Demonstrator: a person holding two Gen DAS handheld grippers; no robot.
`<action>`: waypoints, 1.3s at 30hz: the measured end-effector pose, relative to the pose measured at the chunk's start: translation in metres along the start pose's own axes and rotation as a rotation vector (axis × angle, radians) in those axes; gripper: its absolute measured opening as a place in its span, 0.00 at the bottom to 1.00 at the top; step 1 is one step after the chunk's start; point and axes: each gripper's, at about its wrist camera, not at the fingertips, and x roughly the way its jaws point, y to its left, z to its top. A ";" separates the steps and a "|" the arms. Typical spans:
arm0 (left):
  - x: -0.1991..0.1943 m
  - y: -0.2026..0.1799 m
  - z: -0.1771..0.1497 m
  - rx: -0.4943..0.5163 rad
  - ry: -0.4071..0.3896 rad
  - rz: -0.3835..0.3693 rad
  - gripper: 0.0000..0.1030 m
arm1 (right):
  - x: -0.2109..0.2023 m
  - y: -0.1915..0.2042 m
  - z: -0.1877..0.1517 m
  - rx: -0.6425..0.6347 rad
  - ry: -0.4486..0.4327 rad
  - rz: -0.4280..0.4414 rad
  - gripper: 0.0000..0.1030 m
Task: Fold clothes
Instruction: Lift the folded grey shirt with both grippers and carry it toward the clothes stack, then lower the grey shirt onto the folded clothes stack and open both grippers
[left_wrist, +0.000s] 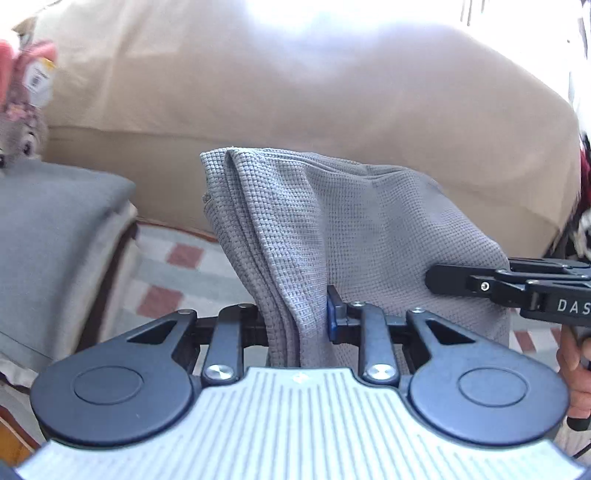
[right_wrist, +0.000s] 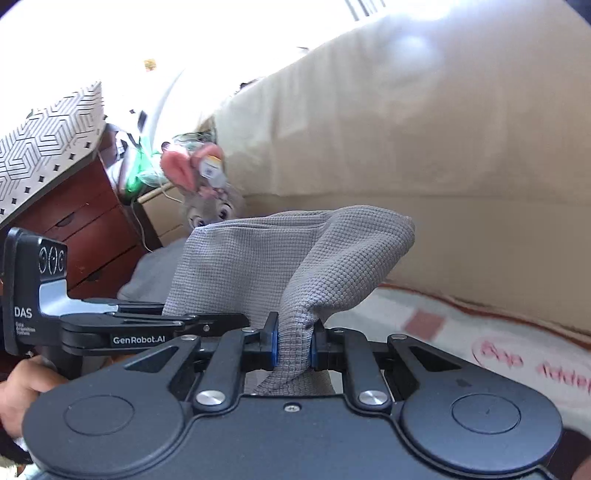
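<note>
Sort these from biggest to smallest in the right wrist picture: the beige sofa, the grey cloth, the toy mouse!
1. beige sofa
2. grey cloth, though it's nearest the camera
3. toy mouse

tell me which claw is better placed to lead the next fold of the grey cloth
Right, narrowly. Both claws are shut on the grey waffle cloth. The right claw pinches a bunched end with both pads visible, while the left claw has cloth draped over one finger, so its hold is harder to judge.
</note>
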 end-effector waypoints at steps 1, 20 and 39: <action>-0.005 0.006 0.004 -0.003 -0.013 0.002 0.23 | 0.003 0.008 0.007 -0.014 0.001 -0.002 0.18; -0.071 0.139 0.118 0.010 -0.092 0.142 0.23 | 0.117 0.124 0.122 0.043 0.000 0.018 0.18; -0.033 0.271 0.164 0.015 0.063 0.298 0.23 | 0.254 0.181 0.119 0.298 0.101 0.130 0.17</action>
